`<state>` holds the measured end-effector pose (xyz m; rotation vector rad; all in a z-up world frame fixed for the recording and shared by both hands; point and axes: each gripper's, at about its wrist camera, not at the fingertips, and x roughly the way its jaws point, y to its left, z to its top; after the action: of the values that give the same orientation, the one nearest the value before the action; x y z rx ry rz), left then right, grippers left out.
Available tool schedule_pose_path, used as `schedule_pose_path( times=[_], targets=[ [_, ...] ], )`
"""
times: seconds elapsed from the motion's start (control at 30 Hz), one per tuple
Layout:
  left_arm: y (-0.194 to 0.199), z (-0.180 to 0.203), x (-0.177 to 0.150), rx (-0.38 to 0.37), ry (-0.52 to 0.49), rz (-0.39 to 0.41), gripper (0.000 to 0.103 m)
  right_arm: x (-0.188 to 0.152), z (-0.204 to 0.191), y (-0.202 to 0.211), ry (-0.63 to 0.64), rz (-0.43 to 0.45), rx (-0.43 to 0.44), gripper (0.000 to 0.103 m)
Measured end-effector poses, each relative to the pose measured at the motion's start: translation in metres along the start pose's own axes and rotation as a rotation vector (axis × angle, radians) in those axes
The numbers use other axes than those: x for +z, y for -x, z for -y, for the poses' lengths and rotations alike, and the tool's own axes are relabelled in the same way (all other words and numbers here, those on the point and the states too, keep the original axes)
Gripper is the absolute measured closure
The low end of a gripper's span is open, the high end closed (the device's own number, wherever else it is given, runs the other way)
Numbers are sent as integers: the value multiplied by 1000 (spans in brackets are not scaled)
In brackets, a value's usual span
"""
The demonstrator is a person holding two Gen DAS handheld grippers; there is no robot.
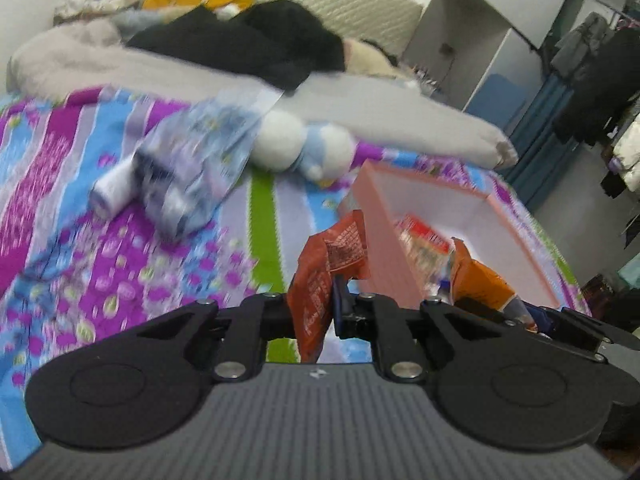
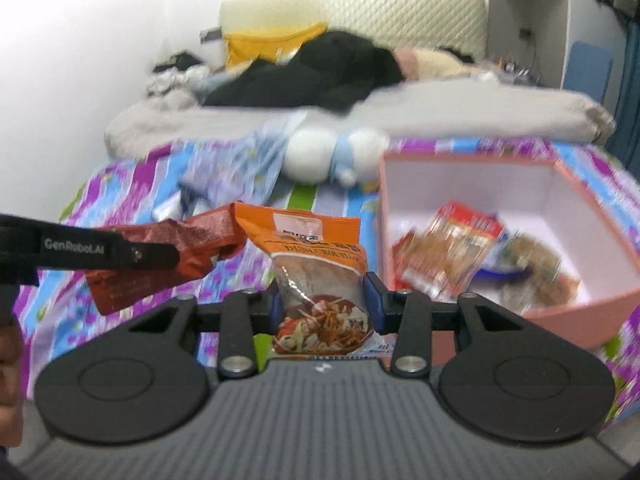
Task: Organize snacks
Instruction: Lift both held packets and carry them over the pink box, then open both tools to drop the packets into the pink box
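Left wrist view gives me my left gripper (image 1: 334, 300) with its jaws nearly closed, pinching a crumpled red-brown snack packet (image 1: 320, 276) that hangs between them above the bed (image 1: 120, 264). At the right edge of that view I can make out the right gripper's orange packet (image 1: 480, 280) in front of the pink box (image 1: 384, 248).

From the right wrist camera, my right gripper (image 2: 324, 304) has its jaws partly apart and pressed on both sides of an orange noodle-snack packet (image 2: 316, 276), which stands upright between the blue pads (image 2: 374, 300). The left gripper (image 2: 160, 258) reaches in from the left edge, holding the red-brown packet (image 2: 168, 256) just beside the orange one; their top corners look to be touching, though blur keeps me from being sure.

The pink box (image 2: 560, 308) sits open on the flowered bedspread to the right of both packets. Inside it lie a red-topped clear snack bag (image 2: 452, 248) and another bag of brownish snacks (image 2: 536, 268). Behind the box rests a white-and-blue plush toy (image 2: 336, 152), with a pale blue printed bag (image 2: 236, 164) to its left.
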<state>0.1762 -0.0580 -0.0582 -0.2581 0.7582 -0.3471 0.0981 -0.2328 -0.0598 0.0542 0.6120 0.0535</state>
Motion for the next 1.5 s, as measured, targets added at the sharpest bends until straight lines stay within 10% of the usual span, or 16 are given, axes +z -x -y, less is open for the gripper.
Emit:
schedule_pose_path(
  times=[0.57, 1.13, 1.5],
  targets=[
    [-35, 122, 92, -135, -122, 65, 87, 80, 92, 20, -69, 171, -103, 60],
    [-212, 148, 64, -97, -199, -218, 87, 17, 179, -102, -192, -102, -163, 60],
    [-246, 146, 52, -107, -221, -270, 77, 1, 194, -131, -233, -202, -143, 45]
  ],
)
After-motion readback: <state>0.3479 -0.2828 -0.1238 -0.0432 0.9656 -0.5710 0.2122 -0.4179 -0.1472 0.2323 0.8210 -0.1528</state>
